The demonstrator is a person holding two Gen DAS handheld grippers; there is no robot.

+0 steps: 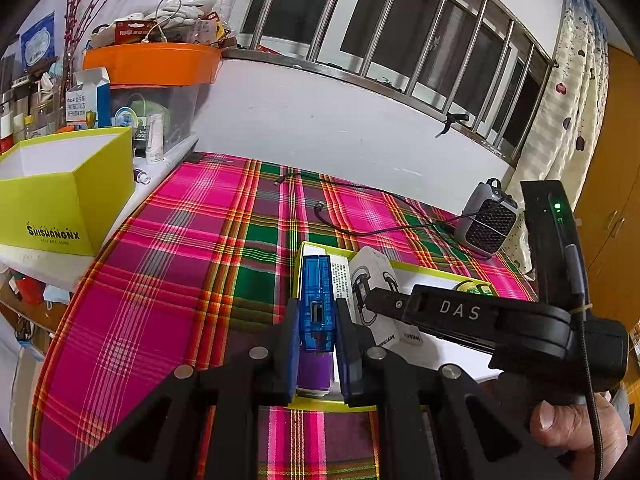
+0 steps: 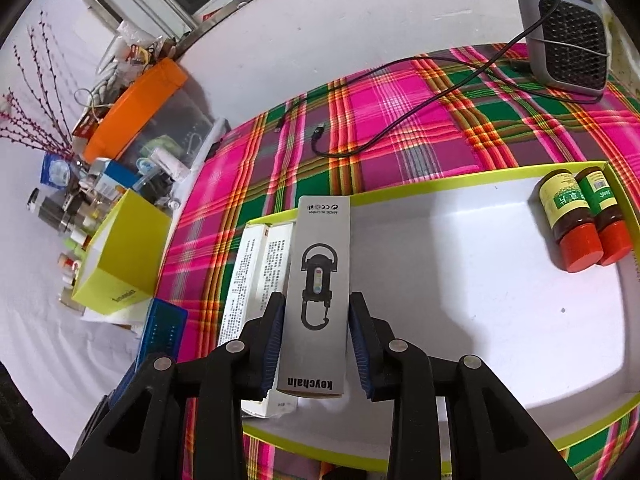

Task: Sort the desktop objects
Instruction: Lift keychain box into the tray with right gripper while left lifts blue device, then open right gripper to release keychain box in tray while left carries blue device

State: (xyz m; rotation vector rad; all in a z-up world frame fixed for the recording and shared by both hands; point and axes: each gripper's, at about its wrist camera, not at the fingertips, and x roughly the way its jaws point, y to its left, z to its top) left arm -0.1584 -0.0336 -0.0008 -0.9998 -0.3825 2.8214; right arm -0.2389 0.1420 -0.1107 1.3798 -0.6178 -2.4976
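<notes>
1. My right claw (image 2: 314, 344) is standing open around the keychain box (image 2: 318, 292); a sliver of gap is showing at each pad, so nothing is gripping it.
2. That box is lying in the tray (image 2: 440, 184), leaning on two white boxes (image 2: 256, 276) at the tray's left end.
3. My left claw (image 1: 317, 340) is clamping a blue case (image 1: 317, 300), jaws narrow, pads pressing its long sides, above the tray's near-left corner.
4. Under the case, a purple item (image 1: 314, 372) is showing between the fingers; I cannot tell what it is.
5. Handling, as I am judging it: the keychain box is light, thin card, stiff along its length but easy to crush, and smooth enough to slide. If I am retaking it, I am taking the long sides near the middle, gently.
6. The blue case is looking like hard, glossy plastic: rigid, light, a bit slippery, so a firm side grip is suiting it.
7. Further out, two bottles (image 2: 580, 220) with red caps are lying side by side, touching, in the tray's far-right corner.
8. Beyond the tray, a cable (image 2: 360, 136) is trailing over the plaid counter (image 2: 400, 120) to a grey speaker (image 2: 568, 32).
9. A yellow box (image 1: 60, 200) is sitting open off to the left.
</notes>
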